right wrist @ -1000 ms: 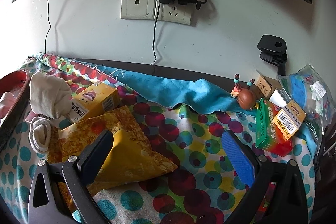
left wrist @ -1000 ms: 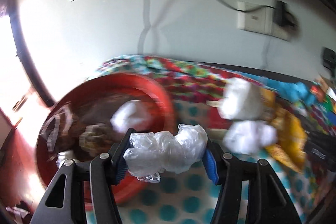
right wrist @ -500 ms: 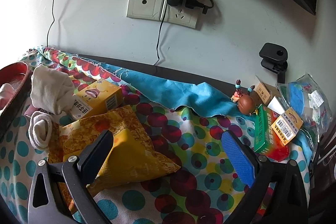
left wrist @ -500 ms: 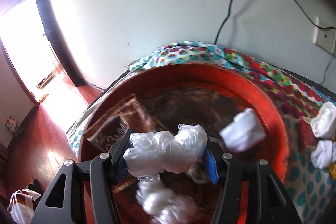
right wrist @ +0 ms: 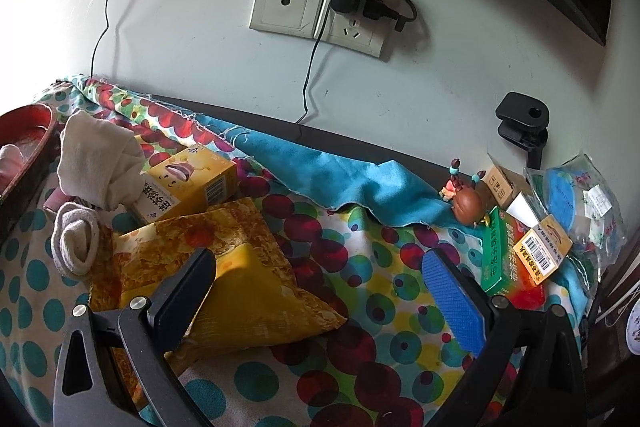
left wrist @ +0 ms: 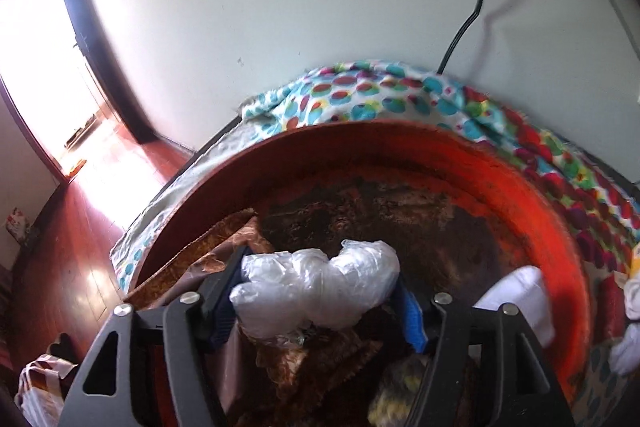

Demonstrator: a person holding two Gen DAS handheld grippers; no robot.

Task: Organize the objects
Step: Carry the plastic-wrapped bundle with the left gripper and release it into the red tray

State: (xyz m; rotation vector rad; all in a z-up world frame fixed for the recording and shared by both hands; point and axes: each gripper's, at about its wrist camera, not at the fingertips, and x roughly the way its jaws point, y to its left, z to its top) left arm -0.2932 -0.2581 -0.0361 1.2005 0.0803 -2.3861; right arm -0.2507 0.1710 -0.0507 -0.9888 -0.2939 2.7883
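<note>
My left gripper [left wrist: 316,295] is shut on a crumpled clear plastic bag [left wrist: 316,287] and holds it over the round red basin [left wrist: 532,195]. The basin holds a brown snack packet [left wrist: 208,251] at the left and a white bundle [left wrist: 524,291] at the right. My right gripper [right wrist: 320,287] is open and empty above the dotted cloth [right wrist: 360,347], with its left finger over a yellow snack bag [right wrist: 240,279]. A yellow box [right wrist: 188,187], a white cloth wad [right wrist: 96,159] and a rolled white sock [right wrist: 76,243] lie to its left.
The basin's rim [right wrist: 28,119] shows at the far left of the right wrist view. A blue cloth [right wrist: 340,183], a small figurine [right wrist: 464,199], a green medicine box [right wrist: 508,259] and plastic packets [right wrist: 580,199] lie at the right. Wall sockets [right wrist: 316,7] with cables are behind. A wooden floor [left wrist: 60,247] lies beyond the table's left edge.
My left gripper has carried the plastic bag leftward from beside the basin to over its inside and a little lower. The right gripper has hardly moved.
</note>
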